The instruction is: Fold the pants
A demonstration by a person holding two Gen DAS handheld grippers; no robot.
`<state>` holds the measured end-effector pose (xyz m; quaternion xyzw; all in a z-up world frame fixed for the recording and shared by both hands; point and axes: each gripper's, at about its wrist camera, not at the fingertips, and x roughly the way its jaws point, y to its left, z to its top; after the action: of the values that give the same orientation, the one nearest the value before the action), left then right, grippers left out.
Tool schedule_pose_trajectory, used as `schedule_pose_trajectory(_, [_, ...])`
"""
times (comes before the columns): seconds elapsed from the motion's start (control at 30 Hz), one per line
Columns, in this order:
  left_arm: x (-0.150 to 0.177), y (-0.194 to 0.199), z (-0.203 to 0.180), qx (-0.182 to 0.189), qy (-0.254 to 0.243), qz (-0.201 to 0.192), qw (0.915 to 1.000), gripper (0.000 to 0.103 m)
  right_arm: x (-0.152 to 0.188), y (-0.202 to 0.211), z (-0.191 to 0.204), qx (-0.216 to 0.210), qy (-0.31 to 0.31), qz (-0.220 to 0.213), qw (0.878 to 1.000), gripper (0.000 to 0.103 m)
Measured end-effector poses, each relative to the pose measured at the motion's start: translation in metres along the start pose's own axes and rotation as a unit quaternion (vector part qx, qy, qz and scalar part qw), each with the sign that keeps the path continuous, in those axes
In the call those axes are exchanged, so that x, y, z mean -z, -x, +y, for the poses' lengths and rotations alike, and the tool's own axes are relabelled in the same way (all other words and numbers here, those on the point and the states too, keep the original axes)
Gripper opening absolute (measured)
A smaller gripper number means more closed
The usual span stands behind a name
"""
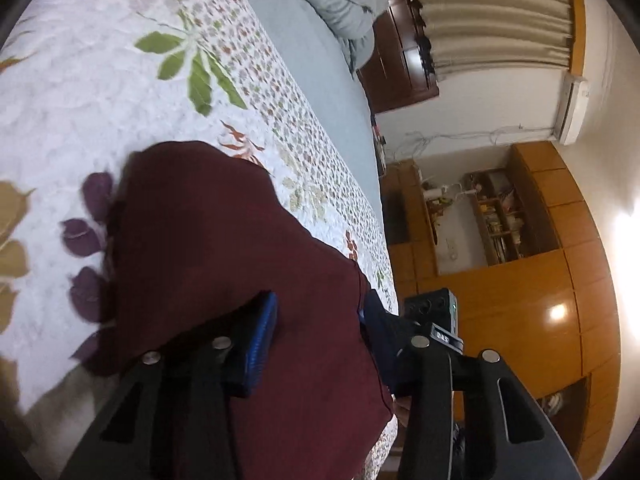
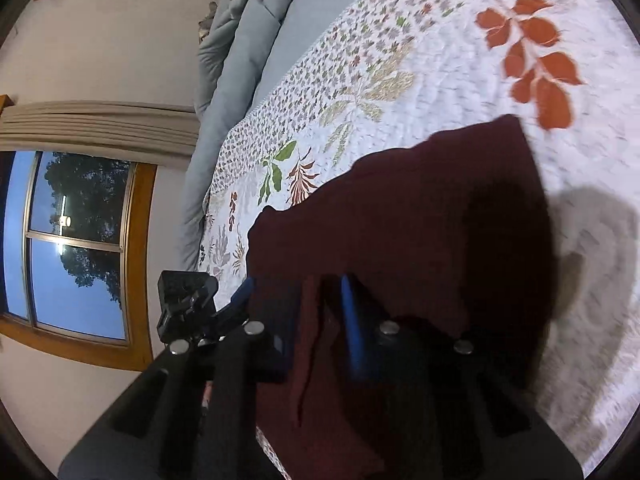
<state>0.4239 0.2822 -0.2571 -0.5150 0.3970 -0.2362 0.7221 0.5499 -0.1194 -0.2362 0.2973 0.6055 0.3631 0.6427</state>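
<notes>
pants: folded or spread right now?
Partly folded. The pants lie bunched in layers on the quilt, near edge lifted in both the right gripper and left gripper.

The dark red cloth pants point(image 1: 224, 264) lie on the white leaf-printed quilt point(image 1: 100, 92) that covers the bed, close to its near edge. Beyond the quilt a grey-blue sheet point(image 1: 316, 68) lies on the bed, and a rumpled grey-blue duvet point(image 2: 240, 28) lies on that sheet by the wall. The left gripper point(image 1: 320, 320) and the right gripper point(image 2: 320, 312) each straddle a fold of the pants.
</notes>
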Motion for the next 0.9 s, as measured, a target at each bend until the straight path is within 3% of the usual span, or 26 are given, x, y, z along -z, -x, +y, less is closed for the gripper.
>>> schedule_pose_trajectory(0.07, [0.004,0.008,0.004,-0.006,0.004,-0.01,0.9999,0.047,0.006,0.007,-0.001,-0.002,-0.003,-0.003,1.0,0.034])
schedule_pose_trajectory(0.13, [0.012,0.023,-0.009,-0.007,-0.014,-0.027,0.9995,0.056,0.016,0.02,0.004,-0.01,-0.005,-0.016,1.0,0.056])
schedule_pose_trajectory(0.27, [0.05,0.049,-0.052,0.039,-0.084,-0.021,0.9955,0.066,0.052,0.035,0.046,-0.086,0.041,-0.015,0.995,0.062])
schedule_pose_trajectory(0.33, [0.075,0.047,-0.055,0.024,-0.099,-0.003,0.9948,0.068,0.066,0.027,0.049,-0.082,0.051,-0.002,0.995,0.065])
schedule_pose_trajectory(0.37, [0.079,0.04,-0.051,0.012,-0.097,0.008,0.9952,0.068,0.071,0.018,0.04,-0.067,0.044,0.011,0.997,0.064])
schedule_pose_trajectory(0.43, [0.083,0.031,-0.033,-0.017,-0.081,0.017,0.9964,0.065,0.075,0.007,0.021,-0.043,0.026,0.02,0.999,0.045])
schedule_pose_trajectory(0.5, [0.078,0.035,-0.024,-0.005,-0.055,0.012,0.9984,0.061,0.076,0.009,0.005,-0.048,-0.006,0.014,0.999,0.038])
schedule_pose_trajectory(0.6, [0.078,0.054,-0.034,-0.005,-0.045,-0.009,0.9989,0.079,0.082,0.041,0.024,-0.043,0.012,-0.029,0.999,0.065])
schedule_pose_trajectory(0.67, [0.088,0.075,-0.056,-0.035,-0.07,-0.034,0.9963,0.093,0.094,0.068,0.042,-0.037,0.036,-0.065,0.997,0.072])
schedule_pose_trajectory(0.7, [0.094,0.086,-0.065,-0.051,-0.084,-0.046,0.994,0.096,0.108,0.087,0.055,-0.023,0.051,-0.094,0.994,0.082])
schedule_pose_trajectory(0.73, [0.107,0.099,-0.081,-0.09,-0.108,-0.058,0.9883,0.1,0.122,0.102,0.066,0.007,0.064,-0.122,0.99,0.093])
schedule_pose_trajectory(0.77, [0.117,0.108,-0.091,-0.124,-0.126,-0.063,0.9823,0.099,0.136,0.113,0.075,0.042,0.075,-0.145,0.986,0.095])
schedule_pose_trajectory(0.83, [0.152,0.129,-0.119,-0.22,-0.176,-0.092,0.955,0.099,0.171,0.131,0.092,0.11,0.095,-0.18,0.973,0.096])
schedule_pose_trajectory(0.87, [0.167,0.139,-0.124,-0.248,-0.194,-0.104,0.9436,0.099,0.196,0.14,0.1,0.138,0.108,-0.193,0.965,0.097])
schedule_pose_trajectory(0.9, [0.187,0.149,-0.136,-0.29,-0.216,-0.12,0.9246,0.099,0.217,0.146,0.106,0.163,0.115,-0.206,0.958,0.099])
